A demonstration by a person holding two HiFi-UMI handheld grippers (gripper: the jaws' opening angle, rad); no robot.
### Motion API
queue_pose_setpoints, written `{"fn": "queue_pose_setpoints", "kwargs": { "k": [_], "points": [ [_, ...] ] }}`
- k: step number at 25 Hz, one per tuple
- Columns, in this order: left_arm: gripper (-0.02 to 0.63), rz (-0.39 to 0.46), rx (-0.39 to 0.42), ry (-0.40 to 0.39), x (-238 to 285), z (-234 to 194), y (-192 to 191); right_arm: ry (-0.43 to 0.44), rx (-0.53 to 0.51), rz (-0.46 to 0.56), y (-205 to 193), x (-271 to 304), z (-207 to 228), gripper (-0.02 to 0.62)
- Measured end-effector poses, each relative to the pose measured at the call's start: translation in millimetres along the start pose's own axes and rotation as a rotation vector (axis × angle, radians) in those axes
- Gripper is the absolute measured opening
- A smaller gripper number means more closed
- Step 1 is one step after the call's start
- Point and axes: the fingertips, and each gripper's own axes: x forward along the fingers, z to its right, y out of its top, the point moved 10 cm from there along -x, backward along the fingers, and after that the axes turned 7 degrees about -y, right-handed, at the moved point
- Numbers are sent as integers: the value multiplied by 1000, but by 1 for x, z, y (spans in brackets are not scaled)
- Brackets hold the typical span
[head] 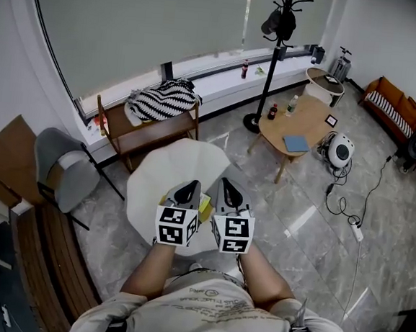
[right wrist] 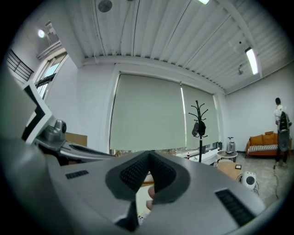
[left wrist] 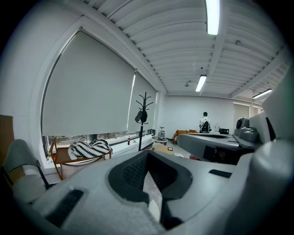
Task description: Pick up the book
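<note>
In the head view my two grippers hang side by side over a round white table (head: 153, 175). The left gripper (head: 188, 189) has its jaws pressed together with nothing between them, and its own view shows the same for the left gripper (left wrist: 148, 155). The right gripper (head: 229, 188) also looks closed and empty; in its own view the pads of the right gripper (right wrist: 148, 159) meet at the tip. A yellow flat thing (head: 205, 208), perhaps a book, lies on the table between and under the grippers, mostly hidden. A blue book (head: 295, 142) lies on a wooden coffee table (head: 303, 116) far to the right.
A grey chair (head: 70, 175) stands left of the white table. A wooden bench with a striped cushion (head: 163, 96) stands behind it. A black coat stand (head: 271, 66), a white round device (head: 342, 149) and a power strip with cables (head: 355, 229) are on the floor at right.
</note>
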Motion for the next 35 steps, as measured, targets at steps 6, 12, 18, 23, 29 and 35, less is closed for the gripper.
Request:
{"fn": "queue_pose_setpoints", "kwargs": {
  "k": [6,12,18,23,29,35],
  "points": [
    [12,-4,-24,-11,24,-37,0,-3,-11,-12,1,38,-9,26],
    [12,-43,-51,-17,43,-51,-10,1,-9,-47,-12,58,-9,26],
    [12,-81,-67,9,66,-58,-17,30,20,-73,-23,85,3,26],
    [12,-118,-95,47,90,-69,-24,63,27,-110,-35,114,16,26],
    [12,-166,-164,105,116,-90,-43,103,18,-169,-58,153,24,26],
    [12,-226,-255,164,138,-103,-80,161,17,-249,-92,188,30,26]
  ]
}}
